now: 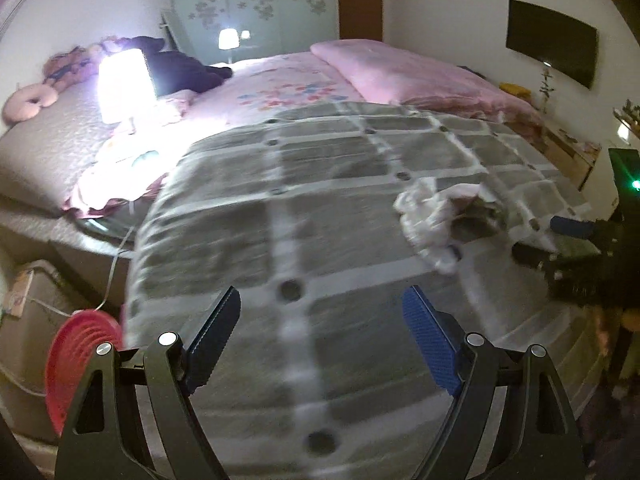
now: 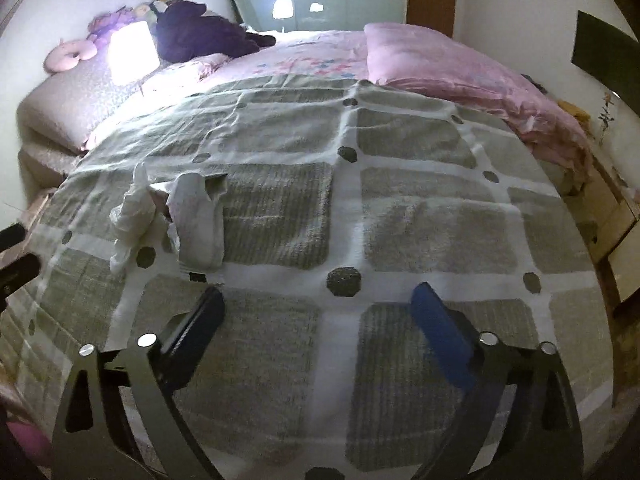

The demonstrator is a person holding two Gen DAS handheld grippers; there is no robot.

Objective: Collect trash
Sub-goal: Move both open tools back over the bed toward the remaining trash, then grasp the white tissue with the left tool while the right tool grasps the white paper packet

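**Operator:** Above the grey-and-white checked blanket [image 1: 320,208] I have both tools hovering, each pointing along the bed toward the headboard end. On my left gripper [image 1: 320,344] the jaws stand wide apart with nothing between the blue pads [image 1: 430,344]. On my right gripper [image 2: 320,344] the jaws are equally spread and empty.

**Observer:** Position of the trash?

**Operator:** Crumpled white tissues [image 2: 176,216] lie on the blanket, forward and to the left of my right gripper, apart from both its fingers. From the left wrist view the same tissues [image 1: 432,216] sit forward and to the right, near the other tool's tip at that frame's edge.

**Observer:** Condition of the item?

**Operator:** Wadded and twisted, in two or three loose clumps touching one another. The left view is blurred, so I cannot tell finer detail. A pink duvet [image 2: 460,76] lies beyond the blanket, and a red round object [image 1: 80,364] shows beside the bed at lower left.
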